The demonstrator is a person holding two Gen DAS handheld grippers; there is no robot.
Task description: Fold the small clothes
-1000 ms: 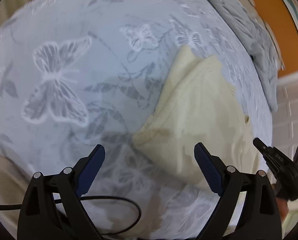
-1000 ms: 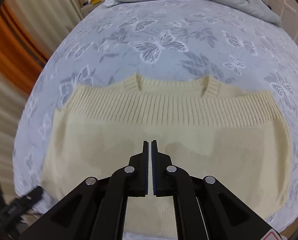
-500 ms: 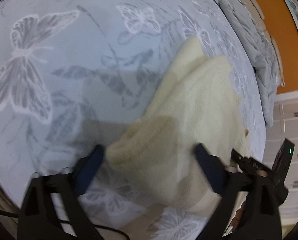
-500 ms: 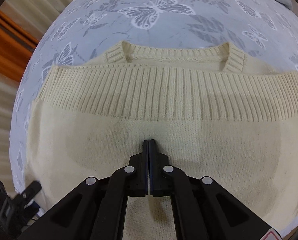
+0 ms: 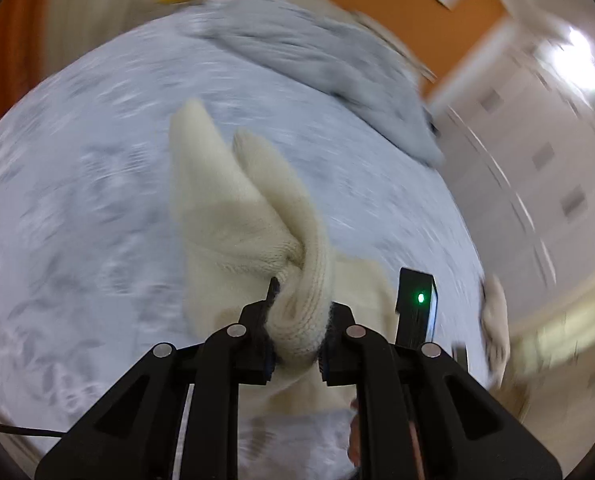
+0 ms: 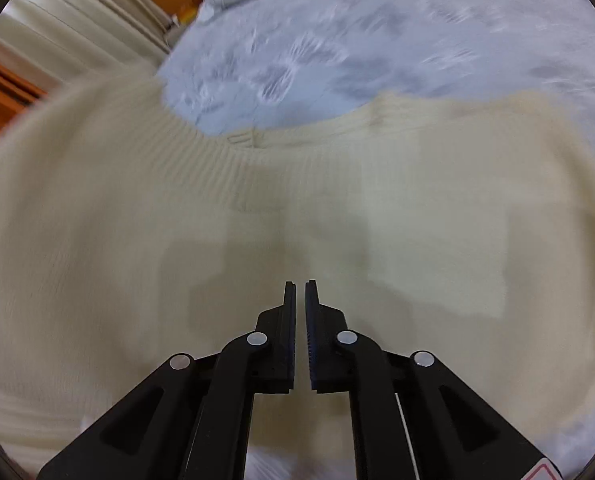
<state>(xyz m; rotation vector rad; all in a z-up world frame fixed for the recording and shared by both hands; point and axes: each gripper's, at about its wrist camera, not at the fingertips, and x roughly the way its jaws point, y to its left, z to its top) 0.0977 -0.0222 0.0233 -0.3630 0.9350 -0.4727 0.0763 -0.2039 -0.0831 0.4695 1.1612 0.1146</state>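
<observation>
A cream knit sweater (image 6: 337, 208) lies on the bed with its ribbed band facing away. My left gripper (image 5: 297, 312) is shut on a bunched ribbed end of the sweater (image 5: 257, 216) and lifts it off the bed; the fabric trails away in two folds. My right gripper (image 6: 300, 292) is shut with nothing between its fingers and rests low over the middle of the sweater. The right gripper's body (image 5: 415, 304), with a green light, shows in the left wrist view. Both views are motion-blurred.
The bed has a pale blue butterfly-print sheet (image 5: 77, 200). A grey duvet (image 5: 317, 56) is bunched at the head of the bed. Orange wall and white cupboards (image 5: 537, 160) stand to the right. Curtains (image 6: 77, 32) hang at the left.
My left gripper has closed on the sweater's edge and raised it, swinging to face the head of the bed. My right gripper has dropped closer to the sweater and stays shut.
</observation>
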